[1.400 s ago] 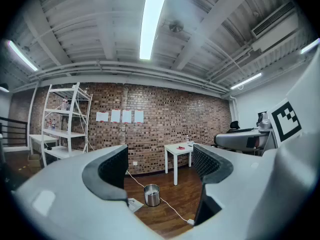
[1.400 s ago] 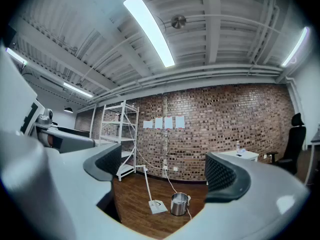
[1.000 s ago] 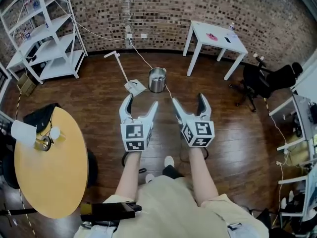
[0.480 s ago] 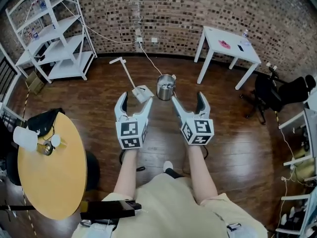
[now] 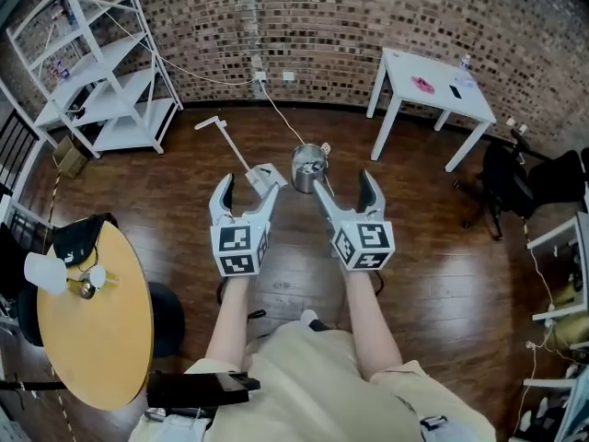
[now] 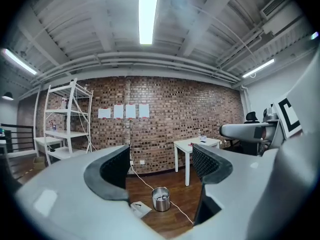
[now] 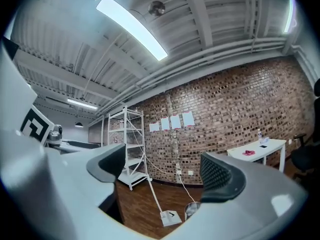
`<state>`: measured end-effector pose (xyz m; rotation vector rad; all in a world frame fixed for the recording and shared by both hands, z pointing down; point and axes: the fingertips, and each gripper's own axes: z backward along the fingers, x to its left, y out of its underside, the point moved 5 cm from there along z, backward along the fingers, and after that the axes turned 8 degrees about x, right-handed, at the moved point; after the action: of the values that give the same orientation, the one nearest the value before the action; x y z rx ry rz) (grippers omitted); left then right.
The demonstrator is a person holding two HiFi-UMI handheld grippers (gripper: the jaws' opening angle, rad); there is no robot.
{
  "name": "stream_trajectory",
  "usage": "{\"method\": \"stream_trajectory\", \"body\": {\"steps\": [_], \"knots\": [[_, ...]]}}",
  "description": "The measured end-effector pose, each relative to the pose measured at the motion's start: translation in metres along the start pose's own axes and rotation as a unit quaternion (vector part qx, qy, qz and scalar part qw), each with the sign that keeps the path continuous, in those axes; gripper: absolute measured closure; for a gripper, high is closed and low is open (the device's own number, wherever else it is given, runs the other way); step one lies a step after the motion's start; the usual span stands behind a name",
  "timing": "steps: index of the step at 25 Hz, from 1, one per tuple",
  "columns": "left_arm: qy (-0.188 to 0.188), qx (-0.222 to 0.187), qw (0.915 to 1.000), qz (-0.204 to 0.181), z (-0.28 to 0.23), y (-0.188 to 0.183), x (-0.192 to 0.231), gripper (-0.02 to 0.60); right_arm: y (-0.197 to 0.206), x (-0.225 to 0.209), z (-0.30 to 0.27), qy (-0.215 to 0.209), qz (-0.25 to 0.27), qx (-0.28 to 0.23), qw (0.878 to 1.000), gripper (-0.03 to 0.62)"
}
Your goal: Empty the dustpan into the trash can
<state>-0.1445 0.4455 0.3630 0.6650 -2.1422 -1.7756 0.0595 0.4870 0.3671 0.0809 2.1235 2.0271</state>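
the wooden floor (image 5: pixel 442 265) fills most of the head view and ends at a brick wall (image 5: pixel 322 17) along its far edge. a white shelf rack (image 5: pixel 101 72) stands in the floor's far left corner. a round yellow table (image 5: pixel 101 339) sits by the left edge close to me, and a white table (image 5: pixel 405 72) stands at the far edge to the right.

i hold both tongs out level over the middle of the floor, side by side and apart. my left tongs (image 5: pixel 248 190) are released, the jaws spread with only air between the dark pads. my right tongs (image 5: pixel 342 184) are also released. their jaws are easing inward right now, and nothing sits between them.

the trash can (image 5: pixel 309 167), a small metal bucket, stands on the floor toward the far edge, just past my jaw tips. the left gripper view frames it between the open jaws (image 6: pixel 160 199). the dustpan (image 5: pixel 267 175) rests flat on the floor just beside the can's left side, its long handle slanting off to the far left. the right gripper view shows the pan (image 7: pixel 169 217) beside the can (image 7: pixel 191 210). a thin white cable (image 5: pixel 276 109) runs from the wall past the can.
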Motion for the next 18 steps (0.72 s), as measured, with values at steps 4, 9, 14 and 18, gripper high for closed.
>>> {"method": "stream_trajectory", "body": {"steps": [4,9,14,18], "knots": [[-0.02,0.005,0.9998,0.003,-0.013,0.006,-0.004,0.206,0.008,-0.029,-0.007,-0.004,-0.018,0.0,1.0,0.151],[-0.019,0.006,0.9997,0.013,-0.031,0.014,-0.002,0.209,0.013,-0.038,-0.027,-0.023,-0.014,0.023,0.999,0.164],[-0.025,-0.014,0.9996,-0.006,-0.059,0.006,0.012,0.218,0.011,-0.033,-0.063,-0.039,-0.013,0.014,0.999,0.171],[-0.018,-0.009,0.9998,-0.008,-0.084,0.01,0.02,0.218,0.02,-0.034,-0.099,-0.047,-0.022,0.021,0.998,0.178]]}}
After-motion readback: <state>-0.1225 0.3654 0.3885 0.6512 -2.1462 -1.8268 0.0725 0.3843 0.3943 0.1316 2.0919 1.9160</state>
